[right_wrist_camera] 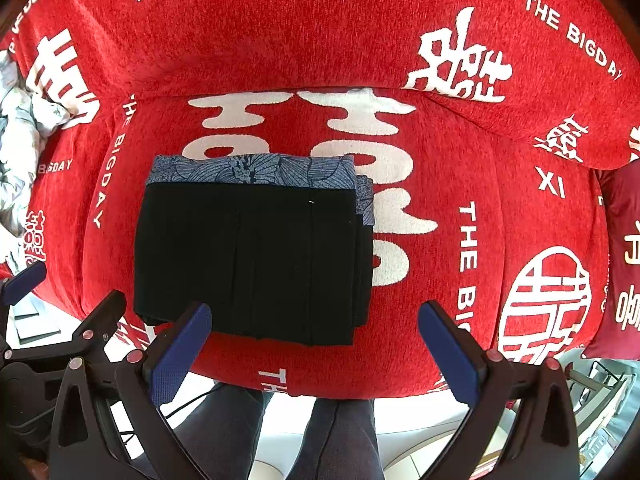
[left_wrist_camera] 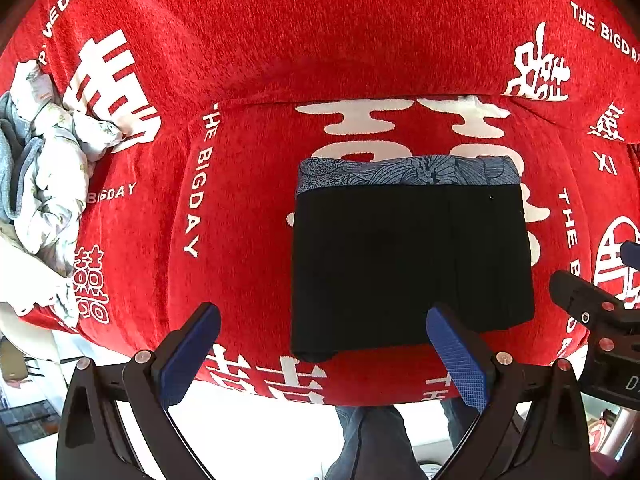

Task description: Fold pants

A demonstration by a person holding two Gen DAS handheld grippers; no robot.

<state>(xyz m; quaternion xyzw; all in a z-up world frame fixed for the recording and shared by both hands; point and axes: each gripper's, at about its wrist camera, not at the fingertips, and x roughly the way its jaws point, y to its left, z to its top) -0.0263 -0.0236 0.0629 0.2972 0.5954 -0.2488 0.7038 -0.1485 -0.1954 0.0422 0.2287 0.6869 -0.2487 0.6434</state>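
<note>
Black pants [right_wrist_camera: 252,256] lie folded on the red sofa [right_wrist_camera: 440,160]; both tongs [left_wrist_camera: 324,356] [right_wrist_camera: 316,356] gape empty, apparently finished—only tidying remains.

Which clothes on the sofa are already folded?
The black pants with the blue patterned waistband, a neat rectangle mid-seat. The pale floral and grey garments at left lie crumpled.

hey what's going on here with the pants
A person holds a gripper in each hand over a red sofa cover. The black pants lie on it folded into a neat rectangle, patterned blue waistband at the far edge. The left gripper and right gripper are both open and hold nothing. A crumpled pile of clothes sits off to the left.
</note>
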